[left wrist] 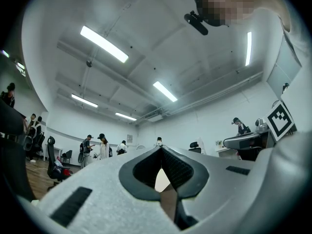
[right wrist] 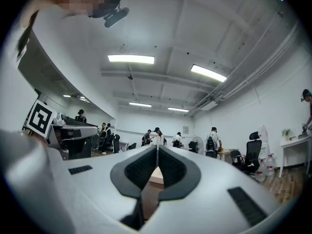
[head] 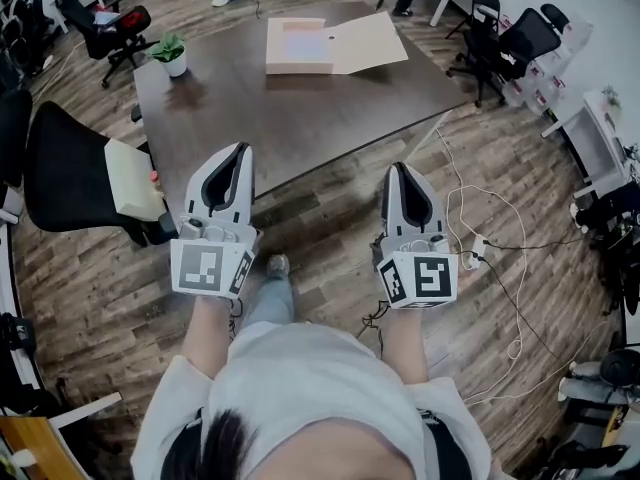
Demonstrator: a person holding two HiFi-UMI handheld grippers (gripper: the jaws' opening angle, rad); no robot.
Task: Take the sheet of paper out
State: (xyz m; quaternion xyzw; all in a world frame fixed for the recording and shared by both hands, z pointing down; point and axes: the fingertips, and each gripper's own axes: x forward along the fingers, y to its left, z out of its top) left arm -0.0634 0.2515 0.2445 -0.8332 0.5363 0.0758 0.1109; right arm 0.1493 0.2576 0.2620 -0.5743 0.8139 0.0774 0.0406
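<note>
A flat tan box lies open at the far end of the dark table, its lid folded out to the right. Inside it lies a pale pinkish sheet of paper. My left gripper hovers over the table's near edge, well short of the box, jaws shut and empty. My right gripper is beside it over the floor just off the table's near corner, also shut and empty. In the left gripper view the left gripper has its jaws meeting; the right gripper looks the same in the right gripper view.
A potted plant stands on the table's left end. A black chair with a cream cushion stands to the left, and office chairs to the right. White cables trail over the wooden floor. Several people stand across the room.
</note>
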